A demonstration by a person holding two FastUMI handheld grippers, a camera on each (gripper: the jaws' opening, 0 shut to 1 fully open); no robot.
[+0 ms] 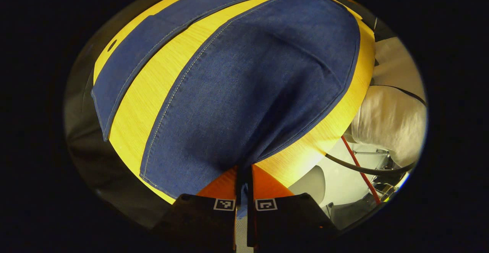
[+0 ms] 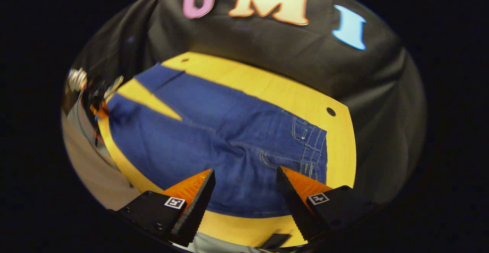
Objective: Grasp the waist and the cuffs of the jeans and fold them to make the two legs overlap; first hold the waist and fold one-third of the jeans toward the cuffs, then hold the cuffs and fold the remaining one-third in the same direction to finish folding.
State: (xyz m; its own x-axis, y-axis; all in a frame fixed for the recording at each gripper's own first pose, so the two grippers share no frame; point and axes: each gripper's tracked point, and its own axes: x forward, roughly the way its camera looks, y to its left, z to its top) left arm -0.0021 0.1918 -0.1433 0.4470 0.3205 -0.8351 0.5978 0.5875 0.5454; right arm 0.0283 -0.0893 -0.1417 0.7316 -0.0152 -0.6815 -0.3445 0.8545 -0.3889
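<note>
Blue jeans [image 1: 248,92] lie flat on the yellow table [image 1: 153,92] with the two legs spread apart in a V. In the left gripper view, my left gripper [image 1: 243,182] is shut on the cuff end of the nearer leg, and denim runs between its fingers. The other leg [image 1: 130,65] lies farther off at upper left. In the right gripper view, the jeans [image 2: 214,138] run from the waist [image 2: 313,146] at right to the cuffs at left. My right gripper [image 2: 245,174] hovers open over the hip area near the front table edge. The left gripper [image 2: 100,109] appears small and blurred at the far cuff.
A person's white sleeve [image 1: 389,119] is off the table's right edge, with a red cable [image 1: 359,161] and a black cable [image 1: 363,169] below it. The table has a small round hole [image 2: 331,111] near the waist corner. Black cloth wall [image 2: 267,46] stands behind.
</note>
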